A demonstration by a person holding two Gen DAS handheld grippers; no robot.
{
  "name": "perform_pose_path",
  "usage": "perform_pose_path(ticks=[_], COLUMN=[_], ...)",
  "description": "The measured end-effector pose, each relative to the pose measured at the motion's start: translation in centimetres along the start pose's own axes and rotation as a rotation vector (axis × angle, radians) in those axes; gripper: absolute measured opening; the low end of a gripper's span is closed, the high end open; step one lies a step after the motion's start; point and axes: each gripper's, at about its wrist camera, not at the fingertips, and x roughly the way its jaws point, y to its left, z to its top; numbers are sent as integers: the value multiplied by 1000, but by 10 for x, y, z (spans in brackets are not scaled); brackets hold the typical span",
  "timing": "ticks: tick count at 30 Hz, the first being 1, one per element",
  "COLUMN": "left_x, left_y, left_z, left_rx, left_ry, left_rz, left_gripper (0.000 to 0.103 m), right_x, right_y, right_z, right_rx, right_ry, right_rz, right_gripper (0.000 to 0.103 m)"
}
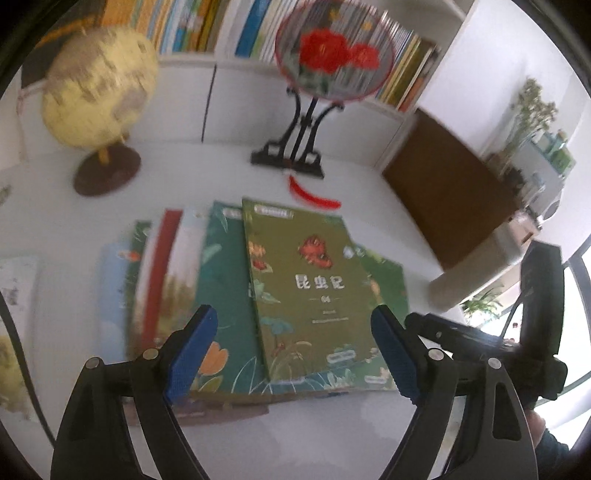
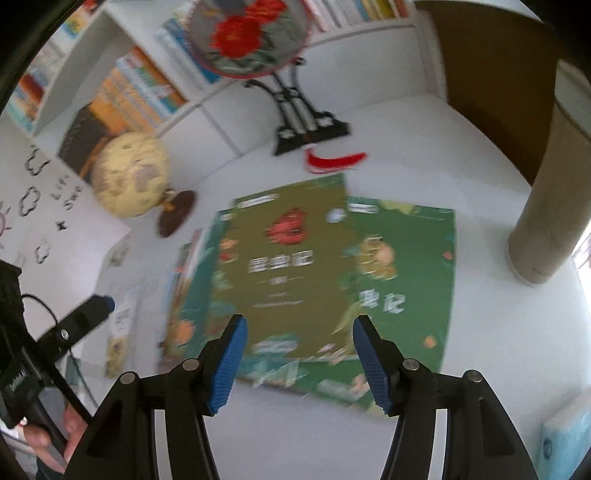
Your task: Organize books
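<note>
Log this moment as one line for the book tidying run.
stage: approaching books | left hand-held gripper: open, empty | right hand-held gripper: open, empty | olive book: top of fanned pile, flat on white table

A study or reading room at home: a white bookshelf (image 1: 229, 33) packed with colourful upright books lines the far wall, and on the white worktop (image 1: 376, 192) stand a globe (image 1: 99, 88), an embroidered round fan on a stand (image 1: 332, 59) and picture books (image 1: 306, 288).

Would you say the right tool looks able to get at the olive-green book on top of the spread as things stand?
Probably yes. The right tool is open and empty, and the olive-green book lies uppermost on the other books, with nothing between the two.
</note>
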Motion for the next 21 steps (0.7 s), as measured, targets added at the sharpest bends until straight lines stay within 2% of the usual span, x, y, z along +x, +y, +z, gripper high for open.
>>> perform_pose_path(ticks=[2, 6, 9, 10, 11, 16, 17, 19, 21], left_x=[19, 46, 60, 63, 66, 69, 68, 67, 63], left_y=[0, 2, 2, 2, 2, 2, 2, 2, 2], left_z=[-2, -7, -9, -9, -10, -10, -11, -12, -15], left_rx=[-8, -5, -6, -7, -10, -19, -21, -27, -29], left_ry=[17, 45, 64, 69, 74, 64, 62, 65, 62], left_rz=[23, 72, 98, 100, 97, 85, 79, 51, 68], left_gripper=[80, 78, 76, 75, 70, 69, 66, 56, 56], right_x=[16, 35, 49, 52, 55, 68, 72, 83, 82], right_y=[-10, -23, -26, -26, -27, -31, -32, -33, -26], right_z=[5, 10, 12, 12, 12, 14, 14, 14, 14], right_rx=[-9, -12, -28, -31, -31, -27, -26, -7, -30], right_ry=[15, 31, 50, 53, 55, 66, 72, 130, 121], right_rz=[-43, -37, -35, -43, -49, -63, -62, -11, -7], right_gripper=[58, 57, 52, 51, 51, 48, 48, 45, 43])
